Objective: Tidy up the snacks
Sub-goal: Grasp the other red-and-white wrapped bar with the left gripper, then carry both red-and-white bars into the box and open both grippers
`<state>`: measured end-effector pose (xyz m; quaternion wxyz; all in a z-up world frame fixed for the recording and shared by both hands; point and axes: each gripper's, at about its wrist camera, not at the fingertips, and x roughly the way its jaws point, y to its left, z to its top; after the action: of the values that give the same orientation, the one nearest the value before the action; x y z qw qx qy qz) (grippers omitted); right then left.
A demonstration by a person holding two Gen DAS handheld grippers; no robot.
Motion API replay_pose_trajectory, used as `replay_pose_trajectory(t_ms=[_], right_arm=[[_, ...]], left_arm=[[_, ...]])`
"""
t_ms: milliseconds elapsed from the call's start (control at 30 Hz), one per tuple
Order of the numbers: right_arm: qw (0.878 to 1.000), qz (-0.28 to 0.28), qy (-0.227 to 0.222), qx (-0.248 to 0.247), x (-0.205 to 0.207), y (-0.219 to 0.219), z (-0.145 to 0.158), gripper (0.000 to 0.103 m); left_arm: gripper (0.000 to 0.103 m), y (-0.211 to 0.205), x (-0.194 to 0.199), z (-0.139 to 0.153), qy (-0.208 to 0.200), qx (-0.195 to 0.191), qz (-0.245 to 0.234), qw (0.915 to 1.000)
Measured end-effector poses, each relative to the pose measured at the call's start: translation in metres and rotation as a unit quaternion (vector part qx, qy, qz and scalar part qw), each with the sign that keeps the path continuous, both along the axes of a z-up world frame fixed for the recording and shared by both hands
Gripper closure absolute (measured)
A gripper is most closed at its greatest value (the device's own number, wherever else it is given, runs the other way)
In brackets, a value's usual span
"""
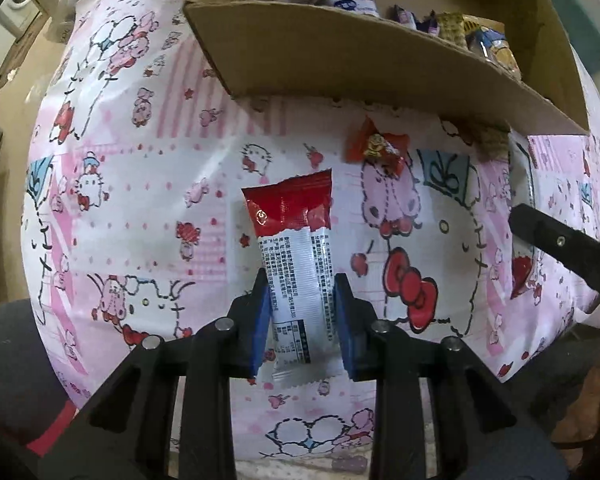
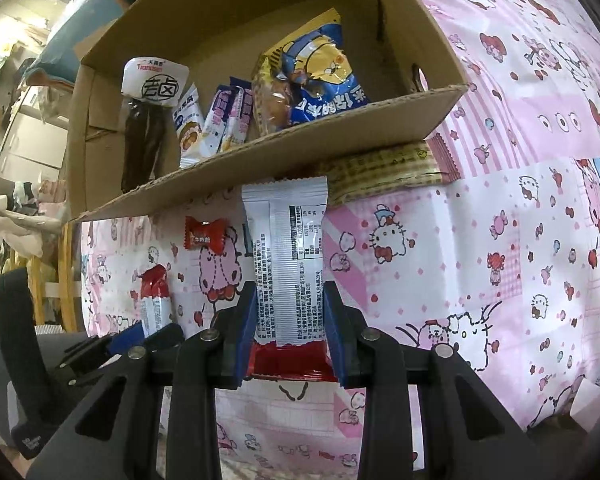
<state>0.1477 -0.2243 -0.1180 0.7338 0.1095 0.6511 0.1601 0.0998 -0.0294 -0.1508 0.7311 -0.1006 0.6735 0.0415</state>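
- Cardboard box [image 2: 260, 152] sits open on the patterned worktop [image 2: 500, 200], already holding several packets, a blue-and-yellow bag [image 2: 312, 76] among them.
- Right gripper [image 2: 291, 336], just before the box's near wall, has its jaws clamped on a red-and-white packet [image 2: 288, 248], probably ready to lift in.
- Left gripper [image 1: 302, 320], farther from the box, has its jaws closed on a second red-and-white packet [image 1: 296, 248].
- Red candy [image 1: 380, 148] lies loose near the box.

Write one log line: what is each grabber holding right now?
left gripper: shut on snack packet | right gripper: shut on second packet | cardboard box: snacks inside | red candy: on tablecloth
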Motion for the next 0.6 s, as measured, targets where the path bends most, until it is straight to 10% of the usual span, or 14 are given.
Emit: replay_pose_trajectory(t_ms=[600], right_arm=[[0.992, 0.03, -0.051, 0.113, -0.018, 0.002, 0.056, 0.07]], left_arm=[[0.077, 0.089, -0.024, 0.086, -0.067, -0.013, 0.061, 0.9958]])
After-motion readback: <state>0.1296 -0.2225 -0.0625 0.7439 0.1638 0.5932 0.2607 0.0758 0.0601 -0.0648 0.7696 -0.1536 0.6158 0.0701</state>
